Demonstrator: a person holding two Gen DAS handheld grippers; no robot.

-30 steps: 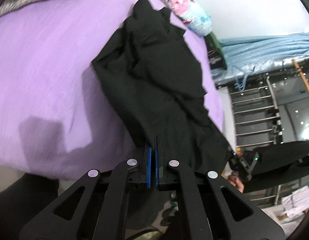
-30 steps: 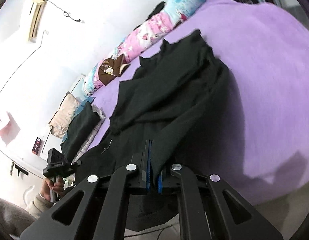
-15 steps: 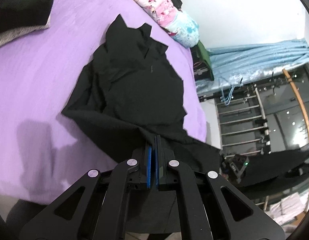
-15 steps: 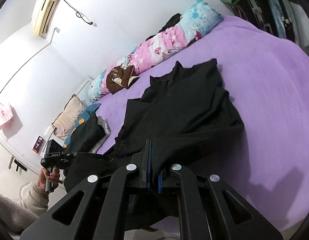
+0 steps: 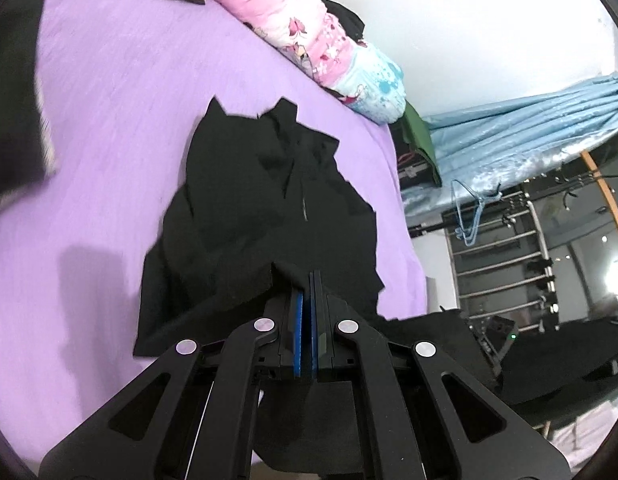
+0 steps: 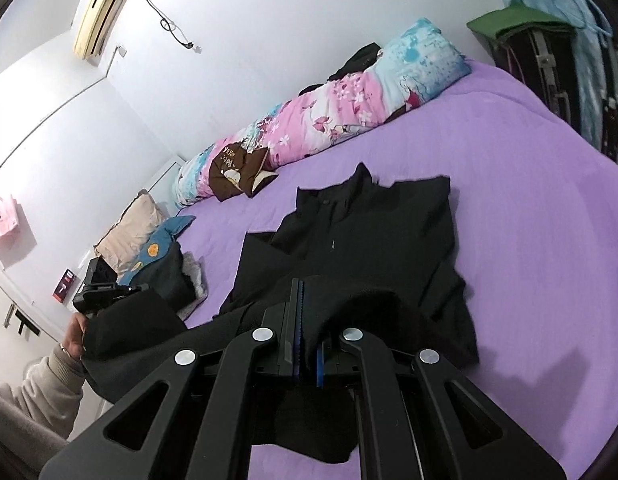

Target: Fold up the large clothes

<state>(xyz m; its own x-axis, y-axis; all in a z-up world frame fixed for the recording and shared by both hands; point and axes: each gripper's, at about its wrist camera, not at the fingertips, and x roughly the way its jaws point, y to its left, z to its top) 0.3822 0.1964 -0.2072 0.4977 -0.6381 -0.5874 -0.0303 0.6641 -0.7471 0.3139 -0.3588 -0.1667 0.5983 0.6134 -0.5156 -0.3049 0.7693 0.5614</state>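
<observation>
Both grippers pinch the near hem of a black garment on the bed.

The left gripper [image 5: 307,280] and right gripper [image 6: 307,292] are each clamped on the black garment [image 6: 369,240], which lies collar-up mid-bed on the purple bedspread [image 6: 529,208], toward the floral quilt [image 6: 329,124] along the far edge.

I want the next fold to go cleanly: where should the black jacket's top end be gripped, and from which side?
Judging from the right wrist view, grip the black jacket at its two shoulder corners beside the raised collar, coming in from the outer sides. Those edges lie flat on the purple bedspread, while the near hem is bunched in both shut grippers.
</observation>
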